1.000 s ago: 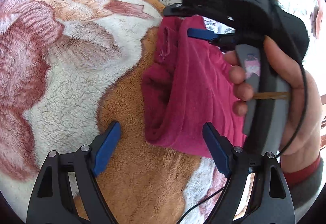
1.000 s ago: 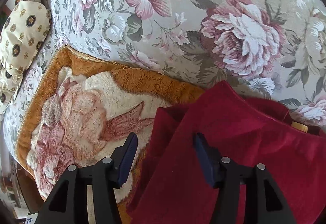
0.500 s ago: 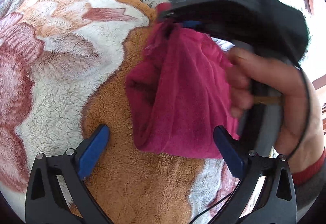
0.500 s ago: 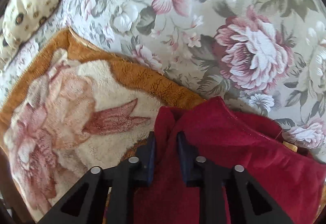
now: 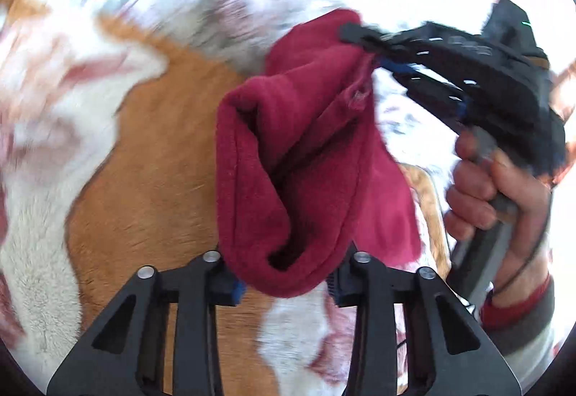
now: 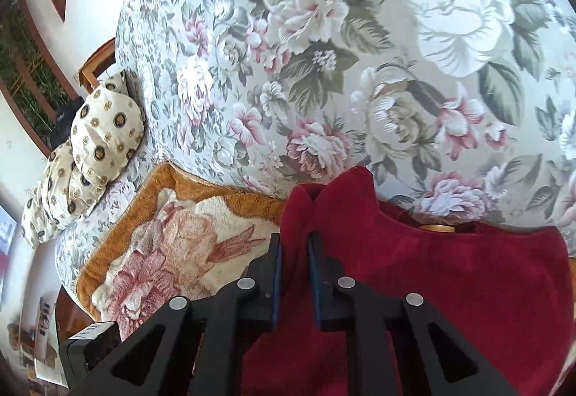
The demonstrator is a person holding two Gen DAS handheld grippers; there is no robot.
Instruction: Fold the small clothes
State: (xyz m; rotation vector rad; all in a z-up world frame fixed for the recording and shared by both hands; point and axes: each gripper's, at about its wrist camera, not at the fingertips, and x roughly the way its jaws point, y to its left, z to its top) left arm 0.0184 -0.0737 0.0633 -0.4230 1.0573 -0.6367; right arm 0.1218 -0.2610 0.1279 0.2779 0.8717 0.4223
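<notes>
A small dark red fleece garment point(image 5: 306, 158) hangs lifted above the orange and cream plush blanket point(image 5: 144, 180). My left gripper point(image 5: 286, 282) has closed on the garment's lower fold, which bulges between its fingers. My right gripper point(image 6: 293, 270) is shut on an upper edge of the same garment point(image 6: 450, 288); in the left wrist view it point(image 5: 363, 39) pinches the cloth at the top right, held by a hand point(image 5: 496, 194). The cloth hangs slack and bunched between the two grippers.
The blanket point(image 6: 172, 241) lies on a sofa with floral upholstery point(image 6: 324, 54). Two cream patterned cushions point(image 6: 90, 151) rest at the sofa's far left end. A wooden chair and a wall stand beyond them.
My left gripper moved forward and closed on the garment's lower fold. My right gripper shut on the upper edge and lifted it; the cloth rose off the blanket.
</notes>
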